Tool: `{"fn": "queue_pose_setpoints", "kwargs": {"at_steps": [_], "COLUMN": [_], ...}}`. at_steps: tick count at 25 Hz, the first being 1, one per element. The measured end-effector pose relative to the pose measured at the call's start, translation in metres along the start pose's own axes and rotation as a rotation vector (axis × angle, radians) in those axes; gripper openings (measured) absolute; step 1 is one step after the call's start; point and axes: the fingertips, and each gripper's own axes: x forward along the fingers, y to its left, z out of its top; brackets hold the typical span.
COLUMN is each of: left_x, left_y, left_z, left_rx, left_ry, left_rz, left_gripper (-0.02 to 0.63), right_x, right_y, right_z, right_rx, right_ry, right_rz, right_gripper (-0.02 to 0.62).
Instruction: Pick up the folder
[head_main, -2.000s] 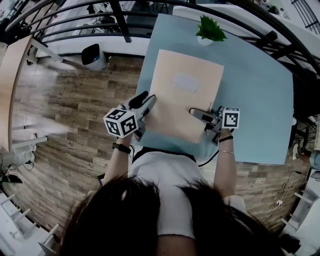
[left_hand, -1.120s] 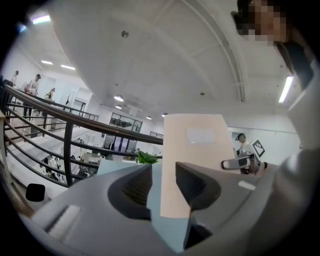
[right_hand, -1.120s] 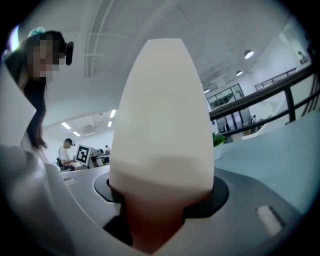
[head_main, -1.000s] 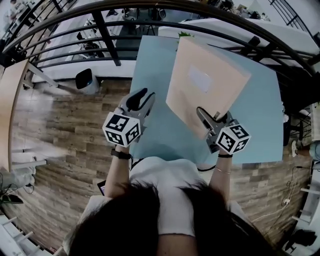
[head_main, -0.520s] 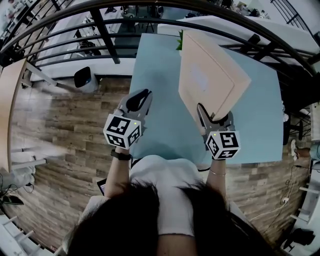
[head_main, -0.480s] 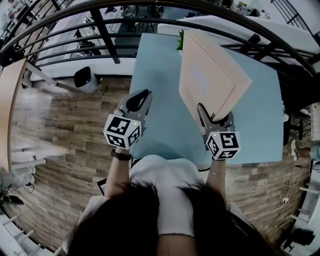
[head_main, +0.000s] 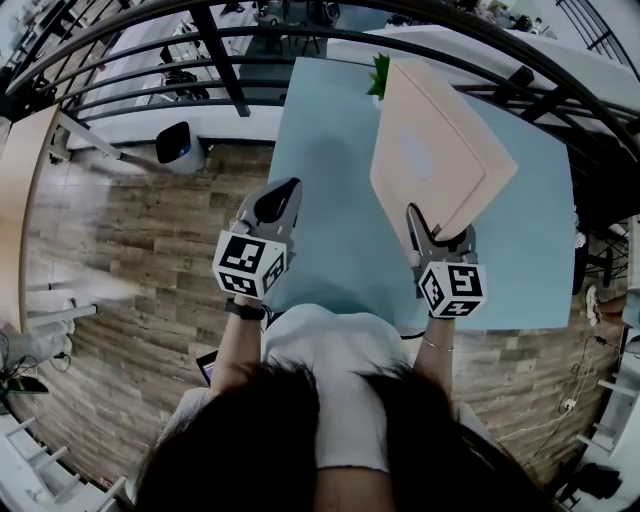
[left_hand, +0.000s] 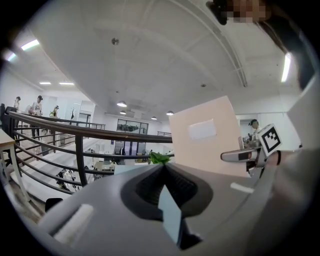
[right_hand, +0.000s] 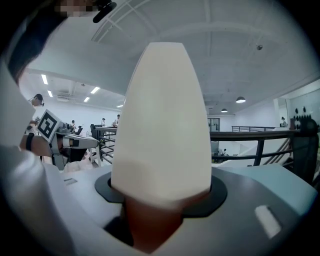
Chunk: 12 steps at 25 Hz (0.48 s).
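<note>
The folder (head_main: 435, 150) is a thick peach-coloured one with a pale label. It is lifted off the light blue table (head_main: 330, 190) and stands tilted on edge. My right gripper (head_main: 437, 232) is shut on its near lower edge. In the right gripper view the folder (right_hand: 165, 115) fills the middle, clamped between the jaws. My left gripper (head_main: 282, 192) hovers over the table's left edge, apart from the folder. Its jaws have just been closing and stand shut with nothing between them. In the left gripper view the folder (left_hand: 205, 135) and the right gripper (left_hand: 246, 156) show to the right.
A small green plant (head_main: 380, 72) stands at the table's far edge, just left of the raised folder. Black railings (head_main: 225, 50) run beyond the table. A white bin (head_main: 180, 143) sits on the wooden floor (head_main: 130, 250) to the left.
The folder, flat on the table two seconds ago, has been raised and tipped up by the right gripper. The left gripper let go of it, drew aside and closed its jaws.
</note>
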Motion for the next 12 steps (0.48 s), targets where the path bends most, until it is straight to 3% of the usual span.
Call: {"fn": "queue_pose_setpoints", "kwargs": {"at_steps": [12], "left_x": [0.0019], "left_y": [-0.003], "left_z": [0.0012], "left_rx": [0.008], "left_ry": [-0.002], "left_rz": [-0.005], "left_gripper": [0.057], "right_x": [0.0027], "right_y": [0.0039], "right_z": [-0.0031], "right_rx": [-0.02], "right_ry": [0.016], "right_rz": [0.015], "right_gripper": [0.275]}}
